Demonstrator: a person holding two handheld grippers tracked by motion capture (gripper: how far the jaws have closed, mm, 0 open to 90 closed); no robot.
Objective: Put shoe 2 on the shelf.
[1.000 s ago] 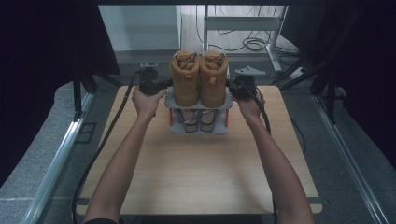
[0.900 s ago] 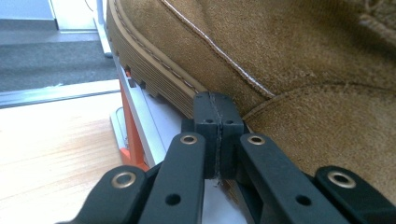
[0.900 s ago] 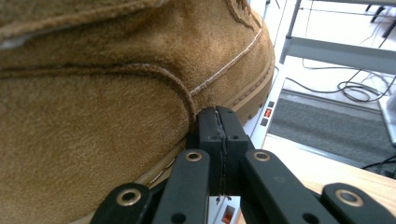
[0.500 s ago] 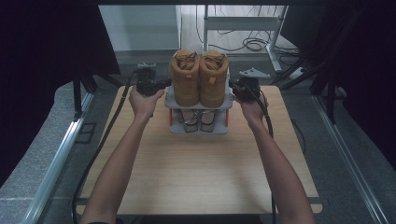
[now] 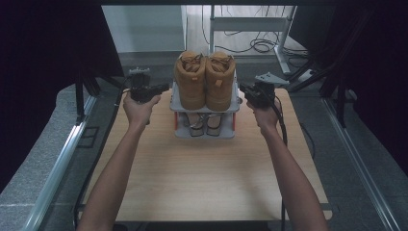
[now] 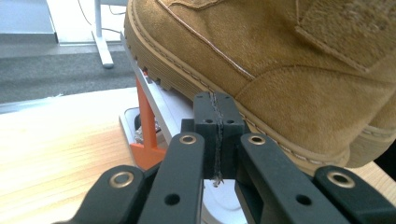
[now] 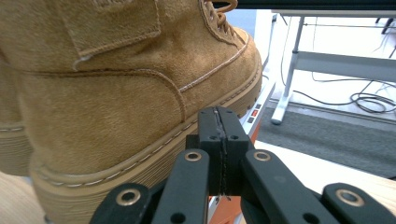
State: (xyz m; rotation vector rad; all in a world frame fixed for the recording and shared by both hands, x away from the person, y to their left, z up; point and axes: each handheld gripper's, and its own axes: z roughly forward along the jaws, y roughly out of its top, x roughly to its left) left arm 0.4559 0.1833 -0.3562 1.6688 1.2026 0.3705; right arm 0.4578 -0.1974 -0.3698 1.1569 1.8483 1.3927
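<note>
Black L tongs point(image 6: 218, 135) shut, R tongs point(image 7: 223, 149) shut

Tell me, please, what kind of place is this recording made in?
Probably a lab or workshop set up for recording, not a home. A plain wooden table sits between dark curtains, loose cables lie on the floor behind, and a small shoe rack holds tan boots.

Dim high view w/ dark sides, bright bkgd, sharp close-ups
</note>
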